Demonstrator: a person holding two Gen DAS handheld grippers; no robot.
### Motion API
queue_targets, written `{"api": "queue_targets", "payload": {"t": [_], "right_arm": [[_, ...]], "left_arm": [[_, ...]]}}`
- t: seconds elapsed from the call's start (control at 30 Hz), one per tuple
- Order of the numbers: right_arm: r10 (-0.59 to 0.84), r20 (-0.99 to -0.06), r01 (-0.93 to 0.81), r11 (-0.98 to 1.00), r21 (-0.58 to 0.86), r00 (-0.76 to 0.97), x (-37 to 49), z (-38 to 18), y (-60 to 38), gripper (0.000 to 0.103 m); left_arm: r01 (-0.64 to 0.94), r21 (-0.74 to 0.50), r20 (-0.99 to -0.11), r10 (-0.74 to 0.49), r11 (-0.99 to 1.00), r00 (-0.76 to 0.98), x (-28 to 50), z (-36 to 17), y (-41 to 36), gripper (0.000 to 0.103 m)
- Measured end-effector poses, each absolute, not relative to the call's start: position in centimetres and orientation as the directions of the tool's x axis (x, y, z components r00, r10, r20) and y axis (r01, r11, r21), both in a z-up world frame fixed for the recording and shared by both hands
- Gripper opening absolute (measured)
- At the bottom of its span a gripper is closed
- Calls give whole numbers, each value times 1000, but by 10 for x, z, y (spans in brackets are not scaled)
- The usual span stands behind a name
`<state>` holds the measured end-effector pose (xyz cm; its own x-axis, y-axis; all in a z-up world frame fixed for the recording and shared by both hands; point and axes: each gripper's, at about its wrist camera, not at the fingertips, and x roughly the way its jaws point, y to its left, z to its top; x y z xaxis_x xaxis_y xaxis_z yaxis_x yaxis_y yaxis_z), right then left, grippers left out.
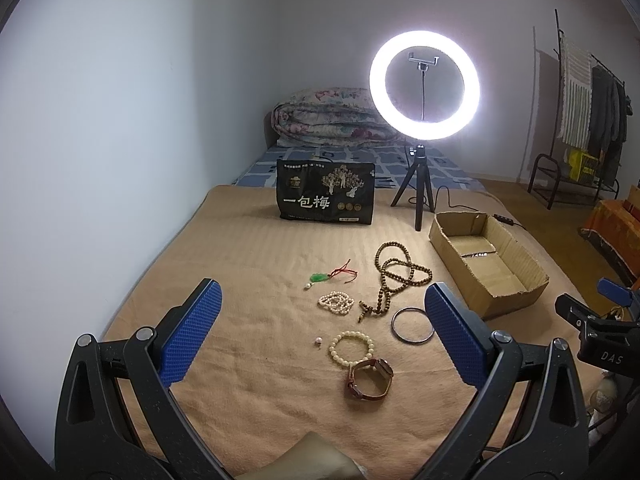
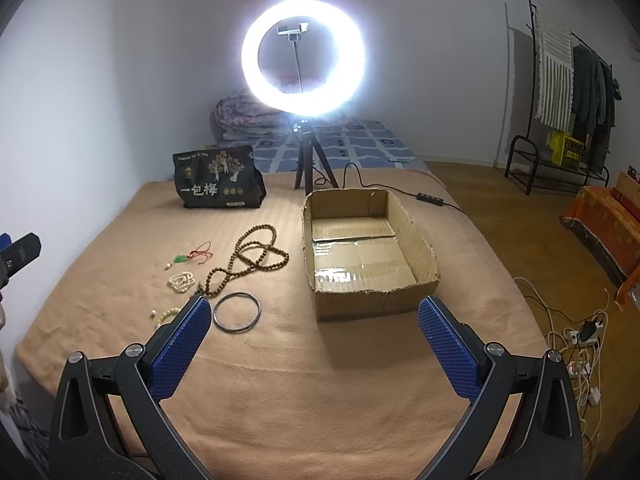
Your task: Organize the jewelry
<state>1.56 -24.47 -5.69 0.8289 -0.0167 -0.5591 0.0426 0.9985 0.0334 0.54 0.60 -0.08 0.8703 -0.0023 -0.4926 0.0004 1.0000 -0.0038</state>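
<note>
Jewelry lies spread on a tan blanket [image 1: 248, 264]: a green pendant on red cord [image 1: 320, 277], a pearl strand [image 1: 336, 303], a long wooden bead necklace [image 1: 396, 272], a metal bangle [image 1: 413, 326], a cream bead bracelet [image 1: 352, 349] and a brown-strap watch [image 1: 370, 380]. My left gripper [image 1: 323, 292] hovers open above them, holding nothing. An empty cardboard box [image 2: 360, 304] sits to the right of the necklace [image 2: 256, 256] and bangle [image 2: 238, 313]. My right gripper [image 2: 315, 308] stands open in front of the box, also holding nothing.
A black snack bag [image 1: 326, 196] and a lit ring light on a tripod [image 1: 424, 84] stand behind the jewelry. A folded quilt [image 1: 332, 118] lies at the far end. Right of the bed are wood floor, cables with power strips [image 2: 576, 340] and a clothes rack [image 2: 560, 80].
</note>
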Motion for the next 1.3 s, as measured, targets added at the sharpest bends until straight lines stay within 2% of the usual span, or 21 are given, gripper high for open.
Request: {"api": "queue_targets", "payload": {"t": [0.3,0.67,0.83,1.03,1.23,1.3], "right_arm": [[11,-606,14,999,36,795,30,-78,-240,103],[87,-678,-94,995,26,730,62,-119,-212,103],[138,-715,-155,987,41,686,83,-134,-198,99],[159,-753,-208,978,30,638,109,-153,-183,90],[197,-782,-237,969,65,591,132,-170,-176,88],[212,-794,-243,966,85,569,139,-176,-175,88]], "left_arm": [[-11,3,-534,11,1000,845,26,-20,18,103],[30,-69,-666,-68,997,743,55,-68,40,103],[83,-167,-763,-182,982,621,64,-103,38,87],[95,-195,-827,-216,976,520,76,-133,26,64],[69,-257,-863,-261,964,432,90,-154,27,49],[64,-271,-870,-272,961,412,93,-161,26,48]]}}
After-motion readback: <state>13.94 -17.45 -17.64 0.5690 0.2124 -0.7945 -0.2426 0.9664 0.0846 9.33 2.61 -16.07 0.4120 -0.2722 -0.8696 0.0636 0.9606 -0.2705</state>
